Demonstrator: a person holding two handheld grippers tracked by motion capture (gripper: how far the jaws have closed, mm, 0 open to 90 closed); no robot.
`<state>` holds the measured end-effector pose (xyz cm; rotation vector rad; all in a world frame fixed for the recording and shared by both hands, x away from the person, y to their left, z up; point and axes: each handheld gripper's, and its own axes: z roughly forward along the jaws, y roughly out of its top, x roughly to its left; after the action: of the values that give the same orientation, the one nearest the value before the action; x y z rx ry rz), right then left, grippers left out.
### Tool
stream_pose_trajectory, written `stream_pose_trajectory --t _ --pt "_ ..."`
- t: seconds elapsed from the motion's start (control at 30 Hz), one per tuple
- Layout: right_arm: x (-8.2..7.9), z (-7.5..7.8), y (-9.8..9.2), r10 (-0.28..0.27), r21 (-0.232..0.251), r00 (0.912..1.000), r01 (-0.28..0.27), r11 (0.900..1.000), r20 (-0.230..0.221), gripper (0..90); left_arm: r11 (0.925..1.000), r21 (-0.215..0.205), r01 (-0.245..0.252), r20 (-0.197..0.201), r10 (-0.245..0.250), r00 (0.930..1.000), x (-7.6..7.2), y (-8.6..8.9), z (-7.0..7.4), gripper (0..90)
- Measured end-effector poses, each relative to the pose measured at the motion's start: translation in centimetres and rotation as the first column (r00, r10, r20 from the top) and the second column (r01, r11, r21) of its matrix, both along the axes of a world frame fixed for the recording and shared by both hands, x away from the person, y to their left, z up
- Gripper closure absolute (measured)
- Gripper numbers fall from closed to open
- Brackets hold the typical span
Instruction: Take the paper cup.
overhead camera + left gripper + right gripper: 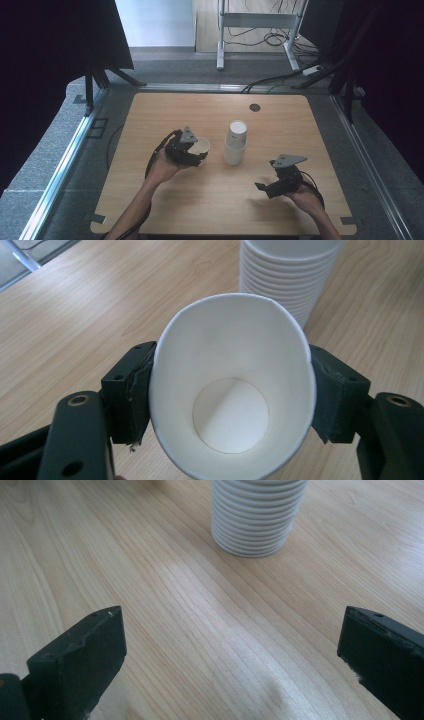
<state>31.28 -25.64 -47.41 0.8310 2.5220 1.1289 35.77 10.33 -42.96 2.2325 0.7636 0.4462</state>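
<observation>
A single white paper cup (232,390) sits squeezed between the jaws of my left gripper (192,150), its rim pressed into an oval and its mouth facing the camera. In the high view the same cup (202,145) is just left of a tall stack of white paper cups (235,142) standing upright at the table's middle. That stack (290,275) rises right behind the held cup in the left gripper view. My right gripper (267,187) is open over bare wood at the front right, with the stack (257,515) ahead of its wide-apart jaws.
The wooden table (165,200) has a round cable hole (255,107) near its far edge. Metal rails (70,155) run along both sides. Cables and a desk frame (260,20) lie on the floor beyond.
</observation>
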Motion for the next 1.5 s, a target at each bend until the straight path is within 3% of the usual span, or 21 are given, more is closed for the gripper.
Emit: stream_pose_trajectory --t 0.53,1.13,1.3,1.5 --pt "-0.1 -0.8 -0.4 -0.036 -0.024 0.9993 0.036 0.999 0.002 0.0 0.9965 -0.005 -0.084 0.008 0.084 0.9965 0.9 1.3 -1.4 28.7" --pt "-0.1 -1.4 -0.1 -0.017 -0.057 0.9998 0.017 0.998 -0.004 0.0 0.9943 0.020 -0.105 -0.014 0.105 0.9944 1.5 1.1 -3.5 25.9" --pt "-0.1 -1.4 -0.1 -0.011 -0.062 0.9999 0.011 0.998 -0.007 0.0 0.9935 0.028 -0.110 -0.035 0.111 0.9932 1.6 0.8 -3.6 21.0" --pt "-0.1 -1.4 -0.1 -0.012 -0.059 0.9999 0.011 0.998 -0.007 0.0 0.9921 -0.007 -0.125 -0.066 0.125 0.9900 1.7 0.7 -3.7 12.8"
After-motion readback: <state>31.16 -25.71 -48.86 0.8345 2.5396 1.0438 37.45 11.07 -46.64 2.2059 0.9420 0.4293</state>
